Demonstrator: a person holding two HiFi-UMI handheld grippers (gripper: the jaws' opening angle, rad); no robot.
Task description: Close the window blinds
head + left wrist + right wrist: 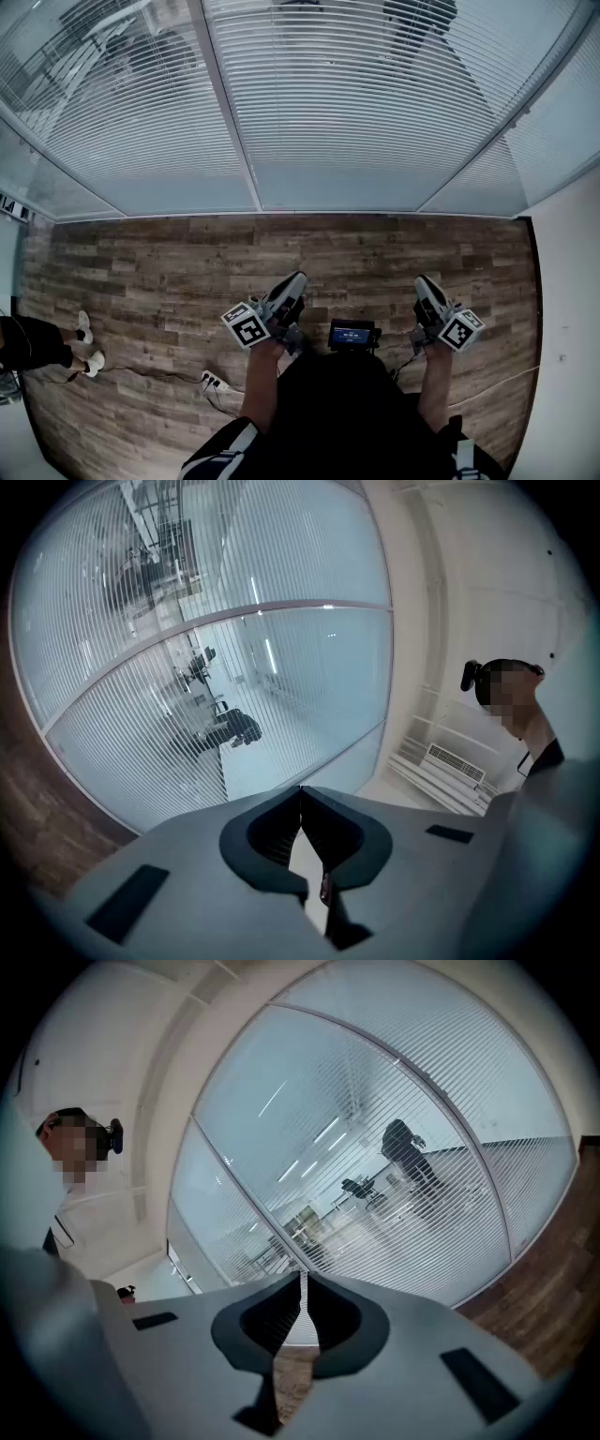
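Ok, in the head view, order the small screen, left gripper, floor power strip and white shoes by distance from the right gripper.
1. Small screen, just left of the right gripper.
2. Left gripper, beyond it.
3. Power strip, floor, further left.
4. White shoes, far left.

Cuts the window blinds [356, 103] off at the head view's top edge, shows only legs and white shoes of a bystander [33, 342] at its left edge, and leaves the screen [352, 334] at lower middle too small to read.

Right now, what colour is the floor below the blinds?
Brown wood-grain floor, clearest in the head view.
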